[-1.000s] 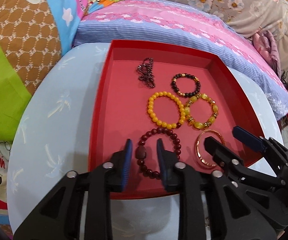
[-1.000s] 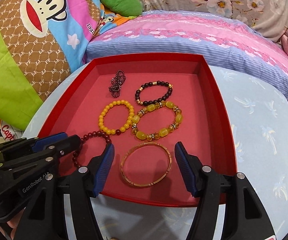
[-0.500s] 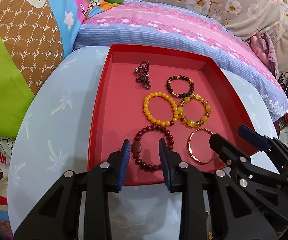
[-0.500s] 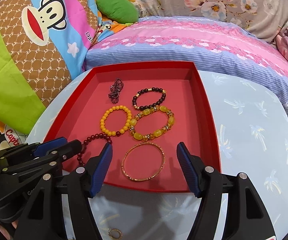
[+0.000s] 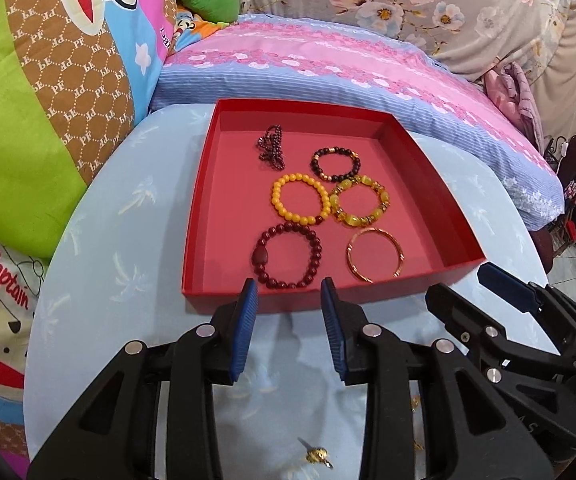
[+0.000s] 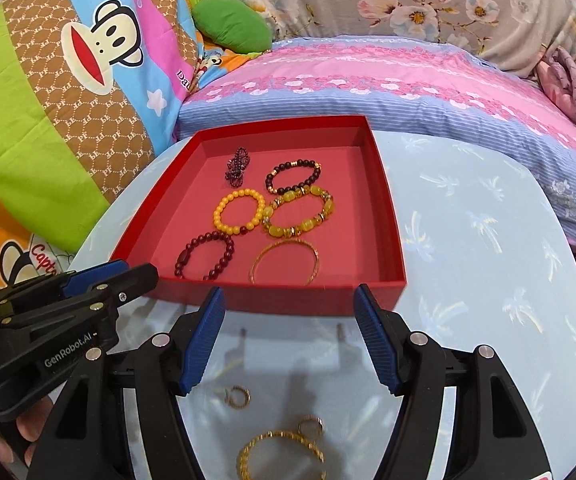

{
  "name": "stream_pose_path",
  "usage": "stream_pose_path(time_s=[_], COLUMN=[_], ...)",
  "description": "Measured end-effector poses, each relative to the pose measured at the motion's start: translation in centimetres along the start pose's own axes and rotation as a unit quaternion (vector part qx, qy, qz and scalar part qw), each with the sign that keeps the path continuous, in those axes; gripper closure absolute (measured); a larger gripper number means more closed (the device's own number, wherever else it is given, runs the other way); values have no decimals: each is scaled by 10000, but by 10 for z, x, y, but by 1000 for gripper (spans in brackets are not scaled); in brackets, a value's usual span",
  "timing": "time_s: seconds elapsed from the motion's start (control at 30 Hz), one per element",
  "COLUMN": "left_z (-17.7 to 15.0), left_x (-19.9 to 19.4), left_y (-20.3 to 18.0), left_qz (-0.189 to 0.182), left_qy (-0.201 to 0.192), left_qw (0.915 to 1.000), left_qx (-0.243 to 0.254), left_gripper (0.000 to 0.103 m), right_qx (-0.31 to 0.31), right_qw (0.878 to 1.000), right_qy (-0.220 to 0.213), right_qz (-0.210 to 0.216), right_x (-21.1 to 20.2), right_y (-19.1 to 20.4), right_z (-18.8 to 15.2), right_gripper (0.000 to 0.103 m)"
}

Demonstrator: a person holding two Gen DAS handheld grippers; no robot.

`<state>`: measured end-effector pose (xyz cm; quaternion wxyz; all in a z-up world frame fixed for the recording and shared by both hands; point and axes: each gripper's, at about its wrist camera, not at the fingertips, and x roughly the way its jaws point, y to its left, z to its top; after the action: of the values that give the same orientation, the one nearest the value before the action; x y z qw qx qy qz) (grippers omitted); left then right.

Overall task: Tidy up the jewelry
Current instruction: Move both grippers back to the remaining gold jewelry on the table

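Observation:
A red tray on the round light-blue table holds several bracelets: a dark red bead bracelet, a yellow bead bracelet, a yellow stone bracelet, a black bead bracelet, a gold bangle and a dark chain. My left gripper is open and empty, just in front of the tray. My right gripper is open and empty, also before the tray's front wall. On the table near me lie a gold chain bracelet, two gold rings and a small gold piece.
Patterned pillows and a pink-and-blue striped cushion press against the table's far and left edges. Bare tablecloth lies right of the tray. Each gripper shows in the other's view: the right one, the left one.
Both grippers have pulled back from over the tray toward me, empty. The dark red bracelet and the gold bangle stay in the tray. Loose gold pieces near me have come into view.

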<state>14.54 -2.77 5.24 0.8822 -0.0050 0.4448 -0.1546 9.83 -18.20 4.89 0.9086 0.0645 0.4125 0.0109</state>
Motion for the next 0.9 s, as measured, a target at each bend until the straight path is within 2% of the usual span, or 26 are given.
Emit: stream_pose_path(time_s=[0.2,0.3,0.4,0.67,0.9], left_z=[-19,-31,-44,-75,-88], left_x=[-16,-22,-27,-33,-35], left_y=[-4,-3,-2,4,9], left_qz=[-1,-52,-19,23,30], left_qy=[-13,38,69,239,345], left_qw=[10000,10000,10000,9996,9992], left_qx=[53,2,17,-121,-187], left_gripper=[71,67,67,67,67], right_qx=[54,51,62,49,27], right_qw=[10000,10000,9999,9992,9987], right_qy=[38,77,142,407,512], right_qz=[4,2,-16,-31,-71], right_x=[-18,-25,-28,-26,-18], right_y=[-3,-2,-2,1,2], right_z=[-22,-33,-48,-79,-89], right_gripper=[39,39,35,35,35])
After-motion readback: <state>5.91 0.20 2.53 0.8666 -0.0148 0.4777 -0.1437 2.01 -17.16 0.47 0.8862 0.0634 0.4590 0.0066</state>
